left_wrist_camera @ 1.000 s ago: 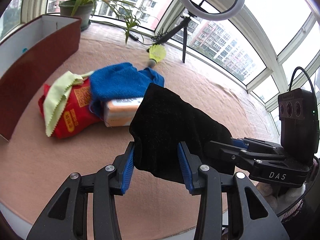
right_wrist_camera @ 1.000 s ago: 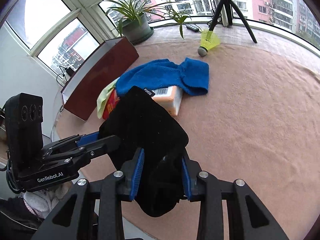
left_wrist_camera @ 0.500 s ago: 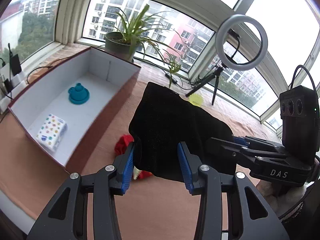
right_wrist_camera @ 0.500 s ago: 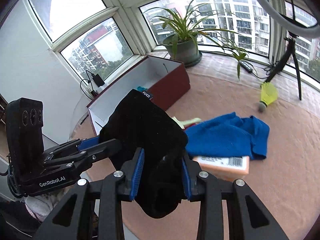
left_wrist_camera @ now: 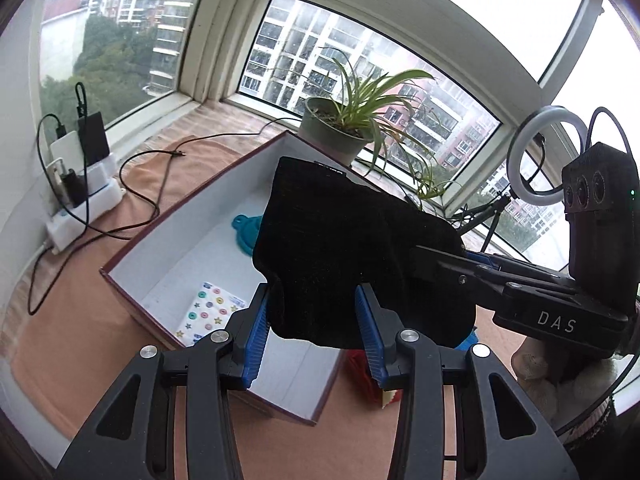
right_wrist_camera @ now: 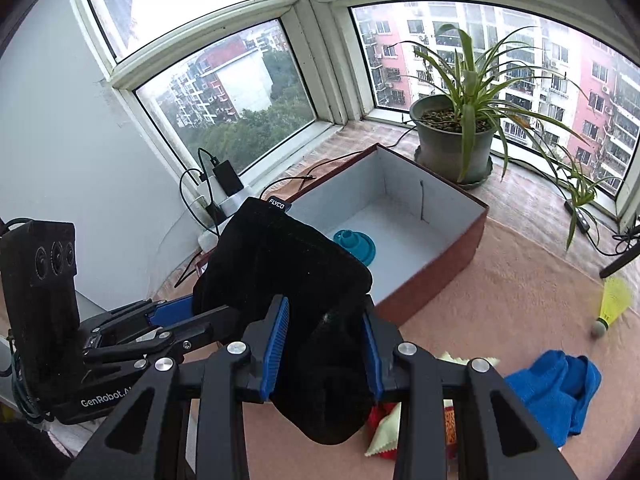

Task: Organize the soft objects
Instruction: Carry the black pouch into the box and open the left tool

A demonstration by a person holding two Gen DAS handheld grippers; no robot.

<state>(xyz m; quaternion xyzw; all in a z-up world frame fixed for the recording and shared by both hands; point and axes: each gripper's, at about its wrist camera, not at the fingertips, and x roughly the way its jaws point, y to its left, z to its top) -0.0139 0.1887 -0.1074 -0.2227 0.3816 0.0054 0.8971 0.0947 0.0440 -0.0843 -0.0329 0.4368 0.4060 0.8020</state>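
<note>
A black cloth pouch hangs in the air between two hand-held grippers, one edge pinched in each. The left gripper has its blue pads narrowed onto the pouch's lower edge; the right gripper clamps the other side, its fingers closed on a thick fold. A small label reading FLYCO shows at the pouch's far corner.

Just beyond the fingertips, and below them, sits an open box with dark red outer walls and a pale inside. The pouch appears to be held above the box's near end, so the step in hand looks like lowering it in. Doing it well likely means keeping both grips level so the cloth does not sag over the box's wall, bringing it down over bare floor, and letting go with both grippers together.

Inside the box, a teal funnel-shaped piece rests near the middle, partly hidden behind the pouch, and a white packet printed with coloured dots lies at the near end, just left of the left gripper's fingers.

To the right of the right gripper's fingers, on the tan table cover, wait a blue towel, a red packet and a pale green cloth, with a yellow shuttlecock farther out.
</note>
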